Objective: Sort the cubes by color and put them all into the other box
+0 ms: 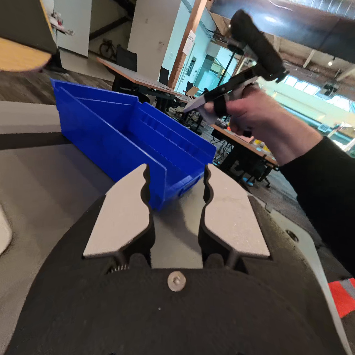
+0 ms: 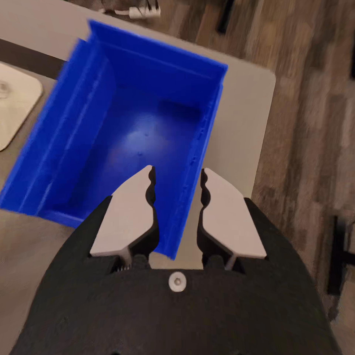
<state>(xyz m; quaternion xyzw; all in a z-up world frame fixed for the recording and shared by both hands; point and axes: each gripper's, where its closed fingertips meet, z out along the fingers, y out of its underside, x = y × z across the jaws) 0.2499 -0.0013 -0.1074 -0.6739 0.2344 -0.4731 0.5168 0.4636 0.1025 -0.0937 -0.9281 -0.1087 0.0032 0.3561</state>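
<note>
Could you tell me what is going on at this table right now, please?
A person holds a two-finger gripper in each hand over a grey table. The right gripper hangs open above a blue box, looking down into it; the box looks empty. The left gripper is open too, low beside the box's near corner. No cubes are in view.

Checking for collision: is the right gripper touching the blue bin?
Apart. Left wrist view shows the right gripper held in the air above the blue bin.

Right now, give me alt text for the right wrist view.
An open, empty right tool hovers over an empty blue box on a grey table, seen from above. Wood-look flooring lies beyond the table edge.
</note>
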